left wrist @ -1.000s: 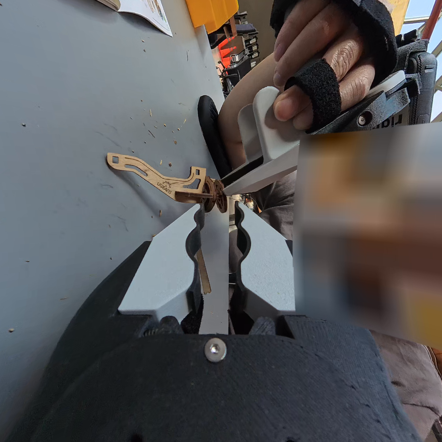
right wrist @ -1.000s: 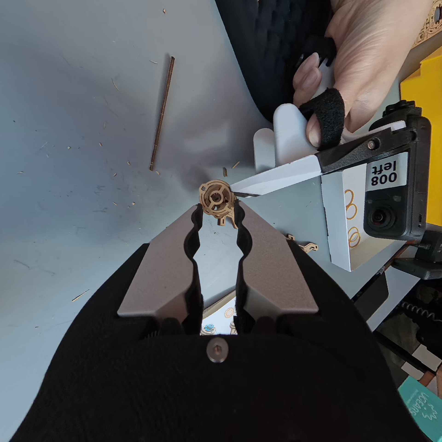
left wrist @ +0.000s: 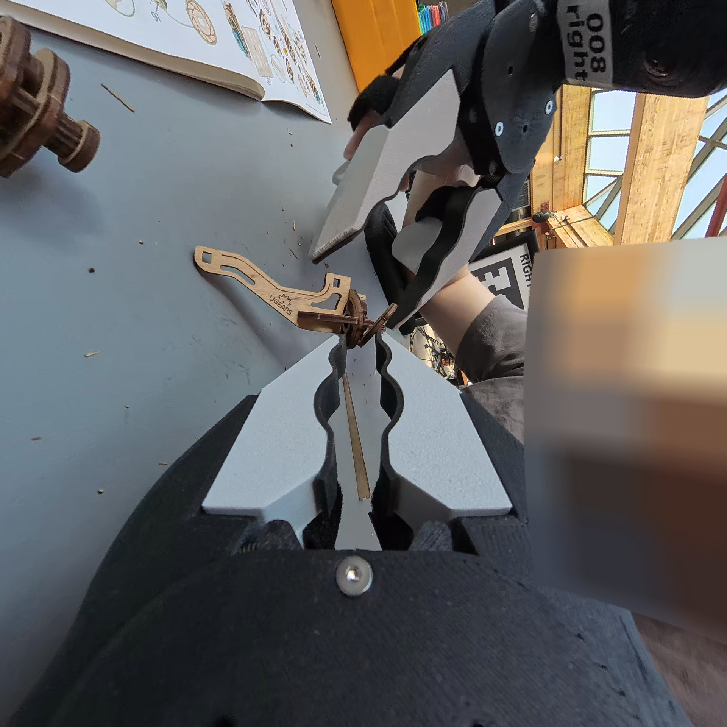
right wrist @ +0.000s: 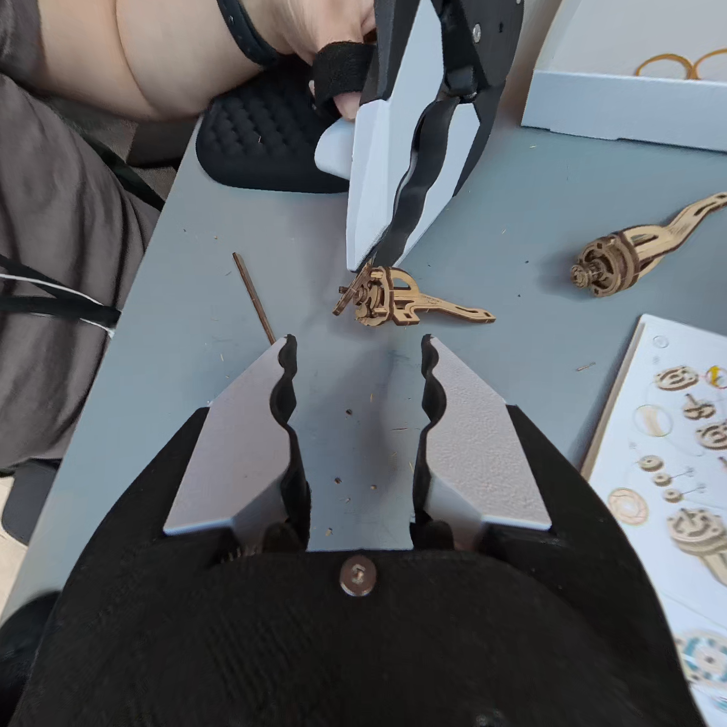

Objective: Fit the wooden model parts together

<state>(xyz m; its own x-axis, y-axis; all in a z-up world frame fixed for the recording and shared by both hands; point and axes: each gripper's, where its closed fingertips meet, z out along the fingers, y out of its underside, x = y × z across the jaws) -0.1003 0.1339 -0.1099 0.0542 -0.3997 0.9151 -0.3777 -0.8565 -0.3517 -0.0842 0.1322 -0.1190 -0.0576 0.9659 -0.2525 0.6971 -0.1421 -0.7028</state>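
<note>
We see a grey table (left wrist: 118, 275) strewn with small wood chips. Beyond its far edge, timber beams (left wrist: 665, 165) frame bright skylight windows (left wrist: 609, 118) with daylight pouring in. A yellow panel (left wrist: 377, 35) stands just past the table's edge. A black padded rest (right wrist: 267, 149) lies on the table's near edge.

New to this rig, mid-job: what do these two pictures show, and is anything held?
No robot arm here: a person holds tongs in each hand, each with a camera looking along its fingers. One picture is from the left tongs, one from the right tongs. On the grey table lie a small wooden assembly, a bigger wooden assembly, a thin stick and an instruction sheet. The left tongs pinch the small wooden assembly; the right are open, empty.
</note>
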